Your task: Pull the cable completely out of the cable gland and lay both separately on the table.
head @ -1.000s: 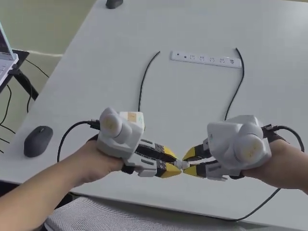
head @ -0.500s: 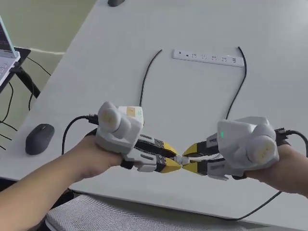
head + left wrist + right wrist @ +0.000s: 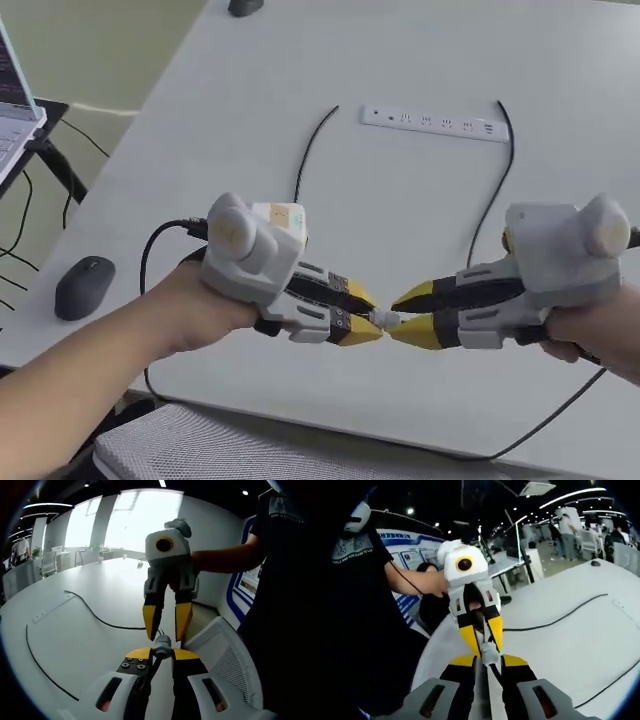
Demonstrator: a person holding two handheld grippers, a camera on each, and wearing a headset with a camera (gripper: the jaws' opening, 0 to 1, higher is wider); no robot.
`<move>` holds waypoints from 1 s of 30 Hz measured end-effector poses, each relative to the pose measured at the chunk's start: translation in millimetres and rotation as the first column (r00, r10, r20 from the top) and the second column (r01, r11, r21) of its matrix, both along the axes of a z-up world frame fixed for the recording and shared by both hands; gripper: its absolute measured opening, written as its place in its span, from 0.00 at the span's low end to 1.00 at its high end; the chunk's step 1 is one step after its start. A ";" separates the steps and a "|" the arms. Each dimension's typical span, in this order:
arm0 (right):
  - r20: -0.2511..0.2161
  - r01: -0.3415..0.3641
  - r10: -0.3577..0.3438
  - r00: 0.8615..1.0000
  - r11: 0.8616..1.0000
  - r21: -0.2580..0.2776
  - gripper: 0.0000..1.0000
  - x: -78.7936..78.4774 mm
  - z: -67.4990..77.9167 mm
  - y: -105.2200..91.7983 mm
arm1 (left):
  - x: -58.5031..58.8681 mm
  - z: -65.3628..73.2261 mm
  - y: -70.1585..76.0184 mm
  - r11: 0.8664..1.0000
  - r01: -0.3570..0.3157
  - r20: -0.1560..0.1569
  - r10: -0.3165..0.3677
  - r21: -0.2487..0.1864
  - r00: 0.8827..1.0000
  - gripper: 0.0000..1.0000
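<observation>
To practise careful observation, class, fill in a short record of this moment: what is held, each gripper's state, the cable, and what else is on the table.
held item: cable gland, small and grey
left gripper: fingers shut on the gland
right gripper: tip to tip with the left; grip unclear
cable: black, trails from the grippers across the table
also on table: power strip, mouse

Power strip: we see it on the bench, well beyond the fingers.
Mouse: far left of them.
</observation>
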State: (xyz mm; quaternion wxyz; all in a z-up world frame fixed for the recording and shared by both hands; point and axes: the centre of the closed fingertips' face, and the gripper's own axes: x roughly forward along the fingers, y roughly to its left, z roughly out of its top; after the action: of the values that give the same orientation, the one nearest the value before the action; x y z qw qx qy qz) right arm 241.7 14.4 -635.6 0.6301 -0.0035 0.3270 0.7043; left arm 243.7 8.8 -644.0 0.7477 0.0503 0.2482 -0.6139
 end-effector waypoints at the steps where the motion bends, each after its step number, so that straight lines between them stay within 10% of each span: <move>1: -0.027 -0.003 0.003 1.000 1.000 0.012 0.14 -2.0 1.0 0.5 | -0.5 0.4 -0.1 1.000 0.001 -0.001 -0.001 0.001 1.000 0.15; 9: -0.153 0.013 -0.004 0.988 0.998 0.060 0.12 -5.5 -0.8 2.7 | -1.7 2.1 1.9 1.000 0.006 0.019 -0.006 0.010 1.000 0.15; 19: -0.138 0.027 -0.016 0.990 0.996 0.081 0.08 -10.1 -1.0 5.2 | -1.9 1.8 1.2 1.000 0.004 0.016 -0.004 0.015 1.000 0.15; 30: 0.173 -0.029 0.021 0.985 0.999 0.042 0.07 -8.6 -1.3 5.0 | 0.5 -0.8 0.7 1.000 -0.017 -0.042 0.017 -0.003 0.999 0.15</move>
State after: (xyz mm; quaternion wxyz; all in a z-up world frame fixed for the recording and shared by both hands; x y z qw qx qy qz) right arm 233.1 19.3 -636.9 0.6471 -0.0544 0.2556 0.7162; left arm 244.2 9.5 -644.8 0.7476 0.0341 0.2634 -0.6087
